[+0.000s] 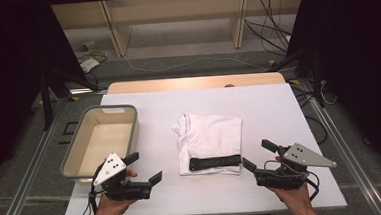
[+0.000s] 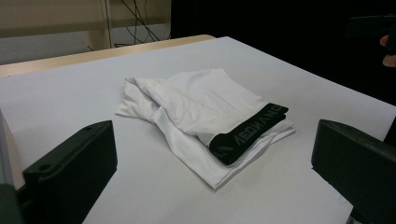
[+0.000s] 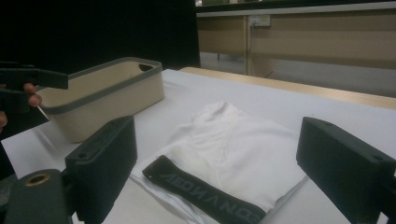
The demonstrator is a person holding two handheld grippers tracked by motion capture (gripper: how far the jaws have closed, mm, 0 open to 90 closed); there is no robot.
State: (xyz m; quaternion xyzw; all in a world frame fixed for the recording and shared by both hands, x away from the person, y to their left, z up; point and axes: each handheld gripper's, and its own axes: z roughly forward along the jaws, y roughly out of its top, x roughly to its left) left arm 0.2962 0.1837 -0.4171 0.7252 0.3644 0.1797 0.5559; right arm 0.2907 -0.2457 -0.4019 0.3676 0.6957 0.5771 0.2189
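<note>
Near edge of table (image 1: 278, 102), high view: left gripper (image 1: 144, 169) held in the person's left hand (image 1: 109, 205), jaws wide apart, nothing between them, pointing right and slightly forward. Grey plate on top. It sits just off the near right corner of the bin (image 1: 76, 149).

Right gripper (image 1: 259, 156) held in the right hand (image 1: 296, 196), jaws also apart and empty, pointing left and forward. Both grippers rest low at the table's front, well apart from each other.

Garment (image 1: 211, 136): white, folded, with a black waistband (image 1: 215, 161) carrying pale lettering. Lies flat on the white table between the two grippers and a little ahead of both. Waistband edge is the side nearest the grippers. No contact with either jaw.

Left gripper view: garment (image 2: 205, 112) ahead, framed between the spread jaws, waistband (image 2: 250, 133) toward the right jaw. Folds bunch at the far left corner.

Right gripper view: garment (image 3: 233, 154) just ahead of the open jaws, waistband (image 3: 205, 193) closest. Bin (image 3: 107, 93) beyond the left jaw, beige with a grey rim, inside not fully visible. The left gripper (image 3: 23, 79) shows at the far left past the bin.

Beyond the table: wooden strip at its far edge, then floor with cables (image 1: 176, 63) and pale wooden furniture (image 1: 173, 18).
</note>
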